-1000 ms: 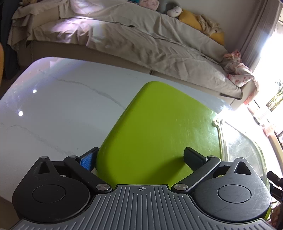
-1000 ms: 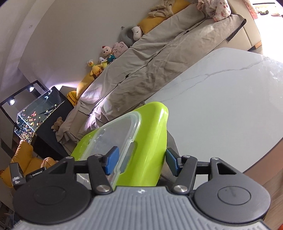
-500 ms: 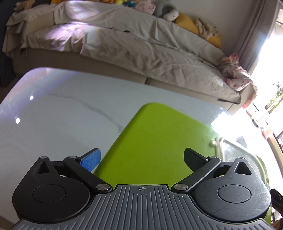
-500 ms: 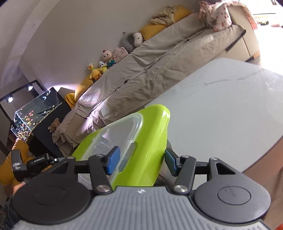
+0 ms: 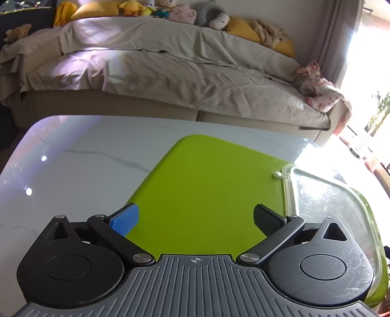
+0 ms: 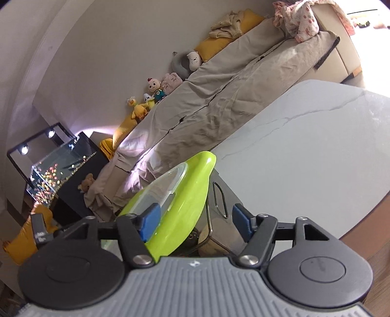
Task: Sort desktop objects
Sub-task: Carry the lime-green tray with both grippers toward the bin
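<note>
A lime-green lid (image 5: 207, 190) with a clear window (image 5: 326, 202) fills the lower middle of the left wrist view, over the white marble table (image 5: 80, 170). My left gripper (image 5: 196, 219) hovers open above it, both fingers wide apart and pressing on nothing. In the right wrist view the same green lid (image 6: 185, 197) stands tilted, its rim between the jaws of my right gripper (image 6: 195, 222). Those jaws are opening: the left pad (image 6: 150, 219) is against the lid, the right pad (image 6: 240, 220) is clear of it. Under the lid shows a dark box (image 6: 221, 202) with a handle slot.
A long sofa (image 5: 170, 73) under a beige cover runs behind the table, with soft toys (image 5: 170, 12) and yellow cushions along its back. A lit fish tank (image 6: 53, 170) stands at the left. The table's rounded edge (image 6: 360, 214) is close on the right, wooden floor beyond.
The right jaws have spread, the right pad has come off the lid, and the dark box now shows beneath it. The left view has drawn back; more of the clear window shows.
</note>
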Available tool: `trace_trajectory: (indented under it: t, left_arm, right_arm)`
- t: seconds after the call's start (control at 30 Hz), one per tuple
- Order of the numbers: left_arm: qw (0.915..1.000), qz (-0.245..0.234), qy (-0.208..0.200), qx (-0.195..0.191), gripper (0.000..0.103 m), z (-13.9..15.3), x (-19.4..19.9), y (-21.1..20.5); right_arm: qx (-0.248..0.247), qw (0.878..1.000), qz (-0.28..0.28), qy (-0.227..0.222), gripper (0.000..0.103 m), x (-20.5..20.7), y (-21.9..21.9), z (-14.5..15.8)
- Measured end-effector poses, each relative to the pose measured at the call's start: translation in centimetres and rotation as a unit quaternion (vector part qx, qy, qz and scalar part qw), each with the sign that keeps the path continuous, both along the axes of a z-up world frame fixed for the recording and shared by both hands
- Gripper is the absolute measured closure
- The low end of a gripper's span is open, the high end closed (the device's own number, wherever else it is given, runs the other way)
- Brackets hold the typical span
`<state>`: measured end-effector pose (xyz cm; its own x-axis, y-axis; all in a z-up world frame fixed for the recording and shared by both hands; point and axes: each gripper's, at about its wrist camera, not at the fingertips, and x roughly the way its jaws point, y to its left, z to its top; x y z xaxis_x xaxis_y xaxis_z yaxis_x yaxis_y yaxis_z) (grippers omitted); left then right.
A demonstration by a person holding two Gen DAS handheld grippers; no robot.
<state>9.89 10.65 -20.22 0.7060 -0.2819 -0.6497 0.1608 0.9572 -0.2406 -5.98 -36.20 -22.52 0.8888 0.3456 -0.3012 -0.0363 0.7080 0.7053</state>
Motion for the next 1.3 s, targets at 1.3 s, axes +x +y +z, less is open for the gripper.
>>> trace_trajectory:
  t: [1.3]
  left_arm:
    - [0.9638, 0.026, 0.057, -0.259, 0.005, -3.6, -0.8, 6.0]
  right_arm:
    - [-0.058, 0.998, 0.007, 0.0, 0.03, 1.8, 1.3, 0.7]
